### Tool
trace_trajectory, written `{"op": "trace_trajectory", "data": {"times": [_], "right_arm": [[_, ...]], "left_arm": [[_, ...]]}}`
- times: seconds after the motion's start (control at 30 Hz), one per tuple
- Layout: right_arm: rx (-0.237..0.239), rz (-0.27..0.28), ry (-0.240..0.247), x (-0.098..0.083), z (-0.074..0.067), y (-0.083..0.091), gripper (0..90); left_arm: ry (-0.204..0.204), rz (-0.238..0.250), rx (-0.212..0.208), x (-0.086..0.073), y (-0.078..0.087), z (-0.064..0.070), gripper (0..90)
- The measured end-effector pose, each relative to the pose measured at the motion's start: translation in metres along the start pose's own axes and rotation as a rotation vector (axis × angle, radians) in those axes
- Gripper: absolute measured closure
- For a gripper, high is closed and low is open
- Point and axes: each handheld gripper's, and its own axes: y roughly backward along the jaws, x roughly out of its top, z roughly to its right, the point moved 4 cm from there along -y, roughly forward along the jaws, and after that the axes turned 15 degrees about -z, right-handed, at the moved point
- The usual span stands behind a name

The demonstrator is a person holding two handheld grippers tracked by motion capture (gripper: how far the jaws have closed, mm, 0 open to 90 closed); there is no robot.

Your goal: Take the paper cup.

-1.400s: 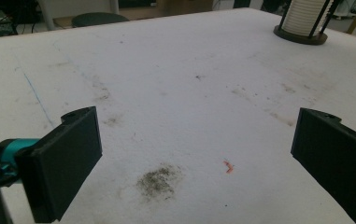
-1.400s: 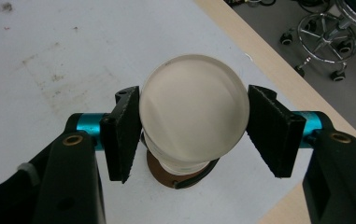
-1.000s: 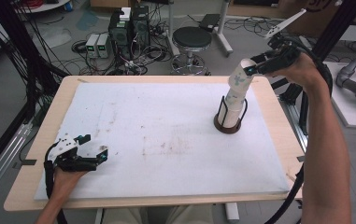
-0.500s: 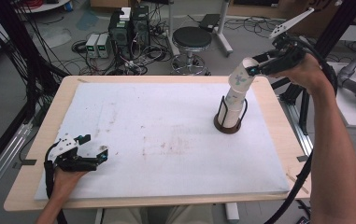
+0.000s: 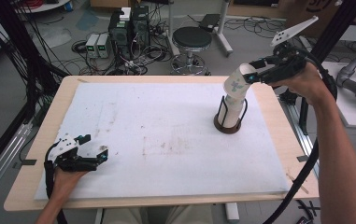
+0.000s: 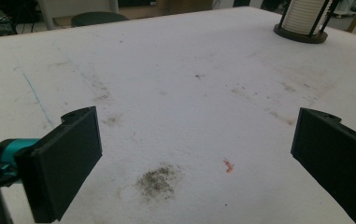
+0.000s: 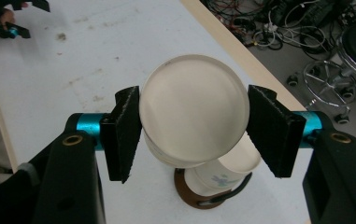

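Observation:
A stack of white paper cups [image 5: 233, 103] stands upside down in a dark wire holder [image 5: 227, 126] at the table's right and leans toward the right. My right gripper [image 5: 251, 75] is shut on the top cup [image 5: 239, 78] of that stack. In the right gripper view both pads [image 7: 125, 133] press the sides of this cup [image 7: 193, 109], with the lower cups [image 7: 222, 179] and the holder's base [image 7: 192, 196] beneath. My left gripper [image 5: 95, 147] rests at the near left of the table, open, nothing between its jaws [image 6: 199, 158].
The table is covered by a stained white foam sheet [image 5: 166, 135]; its wooden rim [image 5: 288, 154] shows on the right. A stool [image 5: 192, 39], electronics boxes and cables lie on the floor behind. The holder [image 6: 302, 35] appears far off in the left gripper view.
My right hand has shifted slightly to the right and nearer with the top cup still in its jaws. The left gripper has not moved.

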Motion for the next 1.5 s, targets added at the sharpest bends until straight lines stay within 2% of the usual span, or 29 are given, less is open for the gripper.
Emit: {"op": "trace_trajectory", "data": {"times": [0.1,0.3,0.43,0.5,0.63,0.67,0.83,1.1,1.3,1.5], "right_arm": [[0.008,0.033,0.031,0.0,-0.012,-0.004,38.6],[0.029,0.069,0.063,0.001,-0.03,-0.014,38.6],[0.038,0.095,0.068,-0.001,-0.037,-0.018,38.6],[0.058,0.116,0.064,-0.004,-0.043,-0.022,38.6],[0.06,0.148,0.073,-0.007,-0.05,-0.026,38.6],[0.072,0.173,0.078,-0.009,-0.055,-0.027,38.6],[0.08,0.187,0.087,-0.011,-0.065,-0.033,38.6],[0.123,0.286,0.099,-0.021,-0.09,-0.053,38.6],[0.138,0.304,0.094,-0.029,-0.099,-0.066,38.6],[0.158,0.353,0.097,-0.036,-0.114,-0.085,38.6]], "left_arm": [[0.001,0.0,-0.001,0.0,0.0,0.0,1.8],[0.001,0.0,-0.001,0.0,0.0,0.0,1.8],[0.001,0.0,-0.003,0.0,0.0,0.0,1.8],[-0.001,-0.002,-0.005,0.0,0.0,0.0,1.8],[-0.001,-0.002,-0.006,0.0,0.0,0.0,1.8],[-0.002,-0.002,-0.006,0.0,0.0,0.0,1.8],[-0.001,-0.002,-0.007,0.0,0.0,0.0,1.8],[-0.005,0.0,-0.008,0.0,0.0,0.001,1.8],[-0.008,0.0,-0.008,0.0,0.0,0.001,1.8],[-0.007,-0.001,-0.009,0.0,0.0,0.001,1.8]]}}
